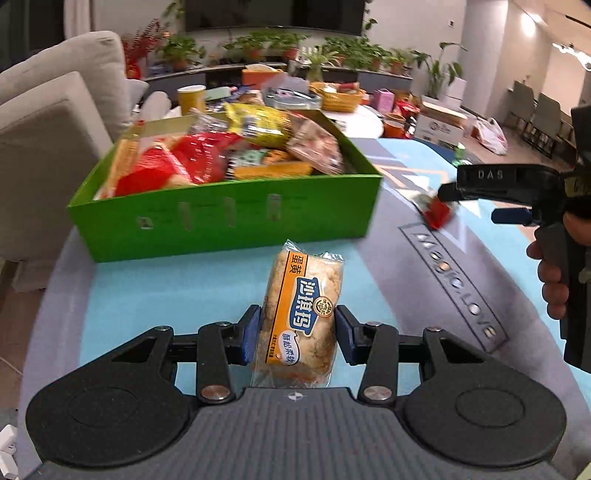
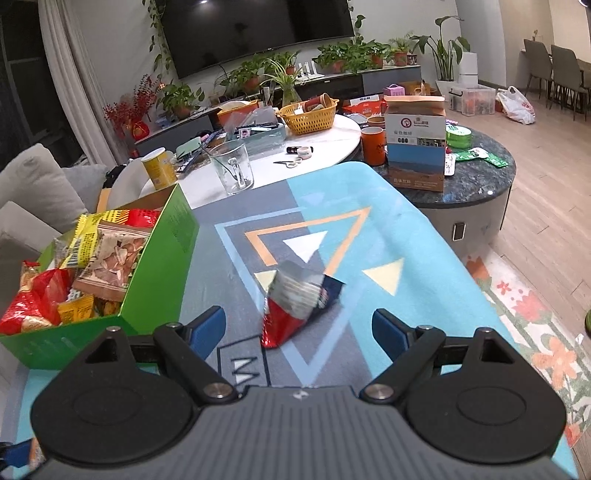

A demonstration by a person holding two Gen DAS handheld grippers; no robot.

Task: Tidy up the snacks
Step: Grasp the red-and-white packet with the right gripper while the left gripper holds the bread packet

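The left gripper point(image 1: 298, 334) has its blue pads pressed against both sides of a wrapped pastry point(image 1: 301, 317), the packet's long axis running straight away toward the green box point(image 1: 225, 218) of snacks. The right gripper point(image 2: 298, 328) gapes wide, holding nothing; a red-and-silver packet point(image 2: 297, 304), blurred, sits tilted between and just beyond its fingers over the patterned mat point(image 2: 369, 229).

Home living room — sofa point(image 1: 48, 122), television point(image 2: 258, 33), houseplants point(image 2: 354, 55).

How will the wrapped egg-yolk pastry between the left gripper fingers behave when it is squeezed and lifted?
The pastry pack looks puffed and crumbly, so it probably crushes under a hard squeeze. Its glossy film may slip in the left gripper. It seems light; the unsupported far end will likely droop only slightly.
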